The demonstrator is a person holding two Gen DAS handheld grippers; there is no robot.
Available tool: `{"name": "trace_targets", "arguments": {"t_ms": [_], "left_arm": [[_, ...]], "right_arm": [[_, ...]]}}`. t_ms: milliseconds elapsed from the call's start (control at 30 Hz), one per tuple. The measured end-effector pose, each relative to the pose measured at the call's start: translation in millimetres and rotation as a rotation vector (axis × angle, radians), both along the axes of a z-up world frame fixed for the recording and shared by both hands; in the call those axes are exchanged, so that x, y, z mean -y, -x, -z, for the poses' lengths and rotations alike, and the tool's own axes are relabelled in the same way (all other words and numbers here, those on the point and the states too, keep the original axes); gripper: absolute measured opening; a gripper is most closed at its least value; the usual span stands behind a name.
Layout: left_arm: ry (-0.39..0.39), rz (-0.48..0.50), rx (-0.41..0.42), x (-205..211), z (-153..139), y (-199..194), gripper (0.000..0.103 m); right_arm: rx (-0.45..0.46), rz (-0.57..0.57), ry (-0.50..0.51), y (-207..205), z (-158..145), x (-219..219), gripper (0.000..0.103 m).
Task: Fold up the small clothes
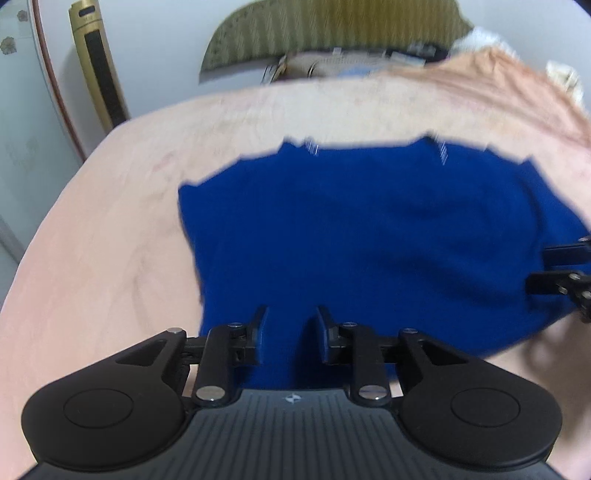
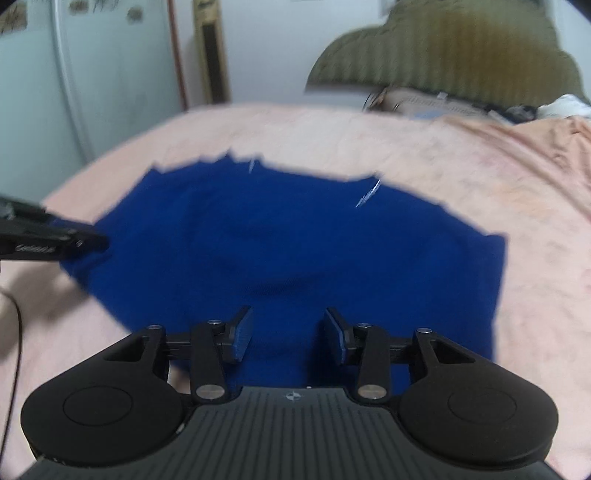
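Note:
A dark blue garment [image 1: 369, 229] [image 2: 295, 240] lies spread on a pink blanket [image 1: 110, 258] [image 2: 517, 184], its far edge ragged with motion blur. My left gripper [image 1: 291, 317] hovers at the garment's near edge with its jaws a little apart, and blue cloth shows in the gap below them without being pinched. My right gripper [image 2: 288, 317] stands open wider over the near edge, nothing between its pads. Each gripper also shows in the other's view: the right gripper [image 1: 554, 269] at the garment's right side, the left gripper [image 2: 74, 240] at its left corner.
A gold tower fan [image 1: 98, 62] [image 2: 210, 51] stands beyond the bed's far left corner beside a pale cabinet door [image 2: 92, 74]. An olive cushion [image 1: 332, 29] [image 2: 443, 48] and small clutter sit at the bed's far edge. A thin dark cable [image 2: 16, 332] runs at the left.

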State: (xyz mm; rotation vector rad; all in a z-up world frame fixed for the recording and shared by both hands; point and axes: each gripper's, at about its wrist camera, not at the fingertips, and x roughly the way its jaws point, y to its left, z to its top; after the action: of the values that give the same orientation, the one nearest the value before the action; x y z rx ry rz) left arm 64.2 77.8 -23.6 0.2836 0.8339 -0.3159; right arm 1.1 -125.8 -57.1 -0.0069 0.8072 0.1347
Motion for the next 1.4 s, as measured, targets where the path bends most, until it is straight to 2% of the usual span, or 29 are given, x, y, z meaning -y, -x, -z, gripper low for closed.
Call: {"name": "trace_targets", "arguments": {"t_ms": [100,200,333,400,467,500,633,833,933,1000,1067,1167,1300,1400], "left_arm": [[-0.016,-0.027,0.011,1,8,5,0.026],[-0.009,-0.047,0.011,1,7,6,0.027],[-0.008,-0.057,0.01,0,6,9,0.029],[-0.005,-0.066,0.012,-1,5,10,0.039],[-0.012,-0.077,0.027,-2,6,10,0.065],[-0.014,-0.081,0.037,-3,6,11,0.067],[0.0,-0.071,0.037,-6,2,12,0.068],[0.013,-0.098,0.086,-18,-16,-4,0.068],[0.049,-0.121,0.091,-28,-25,-21,0.071],[0.063,-0.153,0.084,-33,-29,-29,0.071],[0.089,-0.143,0.079,-37,-29,-30,0.072],[0.102,-0.124,0.072,-40,-20,-25,0.077],[0.108,-0.145,0.038,-50,-5,-26,0.078],[0.174,-0.162,0.016,-66,2,-38,0.078]], "right_arm": [[-0.01,-0.006,0.005,6,1,-3,0.05],[0.021,-0.006,-0.032,7,-8,-7,0.052],[0.012,-0.033,0.021,6,-2,-20,0.057],[-0.01,-0.042,0.024,7,4,-22,0.058],[-0.008,-0.04,0.024,6,5,-21,0.058],[-0.007,-0.038,0.021,6,3,-21,0.058],[0.009,-0.026,0.012,7,-2,-20,0.058],[0.04,-0.064,0.02,5,-12,-30,0.058],[0.082,-0.095,0.06,4,-19,-43,0.059],[0.123,-0.077,0.067,6,-23,-41,0.064],[0.147,-0.013,0.062,7,-26,-26,0.07],[0.151,0.153,0.012,8,-27,20,0.078],[0.091,0.307,-0.168,18,-21,93,0.079],[0.068,0.373,-0.313,23,-8,138,0.082]]}}
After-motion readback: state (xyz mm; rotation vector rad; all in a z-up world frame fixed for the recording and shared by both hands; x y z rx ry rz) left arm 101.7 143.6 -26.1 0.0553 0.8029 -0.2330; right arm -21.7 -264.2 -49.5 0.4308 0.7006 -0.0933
